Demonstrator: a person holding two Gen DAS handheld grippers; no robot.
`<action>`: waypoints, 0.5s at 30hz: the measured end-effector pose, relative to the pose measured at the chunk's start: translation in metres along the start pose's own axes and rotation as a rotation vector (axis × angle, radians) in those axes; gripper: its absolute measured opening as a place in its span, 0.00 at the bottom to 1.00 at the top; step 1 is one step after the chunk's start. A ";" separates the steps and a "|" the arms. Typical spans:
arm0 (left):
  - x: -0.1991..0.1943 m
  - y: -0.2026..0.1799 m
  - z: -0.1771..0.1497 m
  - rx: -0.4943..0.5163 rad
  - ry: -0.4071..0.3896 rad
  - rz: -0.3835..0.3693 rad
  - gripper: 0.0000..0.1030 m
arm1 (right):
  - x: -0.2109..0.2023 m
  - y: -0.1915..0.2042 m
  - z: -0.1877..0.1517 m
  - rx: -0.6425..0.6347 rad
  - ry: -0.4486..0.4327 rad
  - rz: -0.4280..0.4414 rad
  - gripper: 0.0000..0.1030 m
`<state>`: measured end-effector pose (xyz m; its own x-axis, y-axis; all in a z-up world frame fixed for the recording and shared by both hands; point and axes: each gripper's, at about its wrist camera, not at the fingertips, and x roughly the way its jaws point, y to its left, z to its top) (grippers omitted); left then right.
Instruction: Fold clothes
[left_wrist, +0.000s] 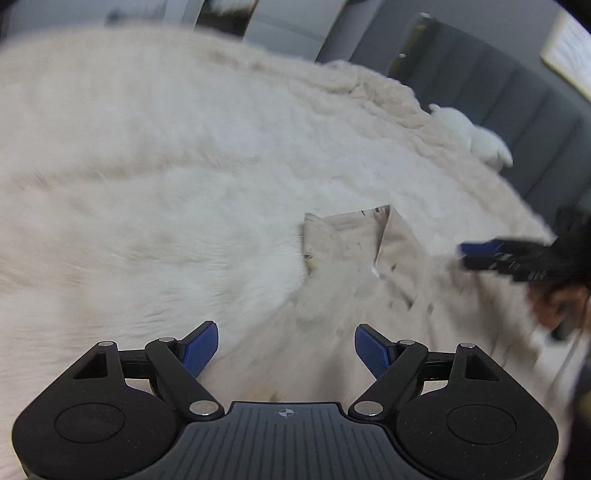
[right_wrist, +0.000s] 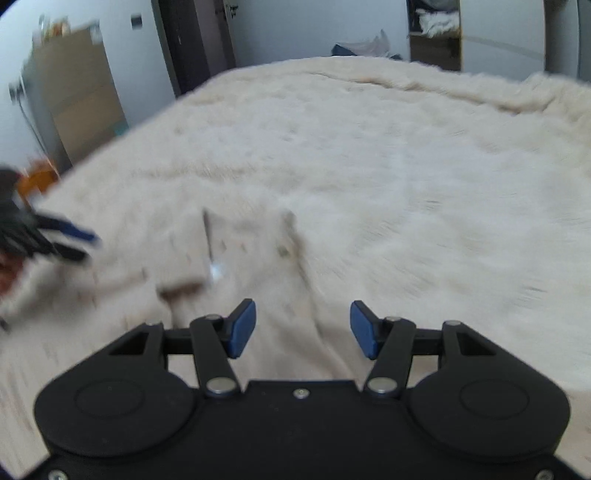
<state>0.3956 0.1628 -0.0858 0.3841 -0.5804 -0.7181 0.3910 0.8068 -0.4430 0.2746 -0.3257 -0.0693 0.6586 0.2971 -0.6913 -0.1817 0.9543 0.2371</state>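
Both grippers are hovering low over a cream furry blanket (left_wrist: 147, 166) covering a bed. Left gripper (left_wrist: 286, 350) is standing wide open, blue pads (left_wrist: 199, 349) holding nothing, only blanket and cloth showing between them. No earlier view to compare. Beige folded garment (left_wrist: 354, 251) is lying flat on the blanket just ahead and slightly right of it, a few small dark marks near its top edge, too blurred to read. No brand or label legible anywhere. Right gripper (right_wrist: 303, 328) is also gaping about halfway, empty, garment (right_wrist: 229, 247) ahead to its left. Left of the bed a cardboard box (right_wrist: 81, 92) is leaning by the wall, a dark door (right_wrist: 195, 40) beside it. Blanket stretching far and right is offering plenty of open room; its ruffled far edge is meeting a grey padded headboard (left_wrist: 517, 122).
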 end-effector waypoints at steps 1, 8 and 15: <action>0.017 0.004 0.005 -0.032 0.031 -0.005 0.63 | 0.011 -0.003 0.005 0.017 0.006 0.023 0.53; 0.036 0.011 0.015 -0.059 0.098 -0.111 0.01 | 0.078 -0.024 0.024 0.089 0.106 0.236 0.07; 0.017 0.006 0.055 0.050 0.016 -0.043 0.01 | 0.075 -0.019 0.059 -0.008 0.023 0.210 0.04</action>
<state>0.4502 0.1521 -0.0710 0.3530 -0.6121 -0.7076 0.4486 0.7744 -0.4461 0.3708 -0.3235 -0.0855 0.5890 0.4900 -0.6426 -0.3190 0.8716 0.3722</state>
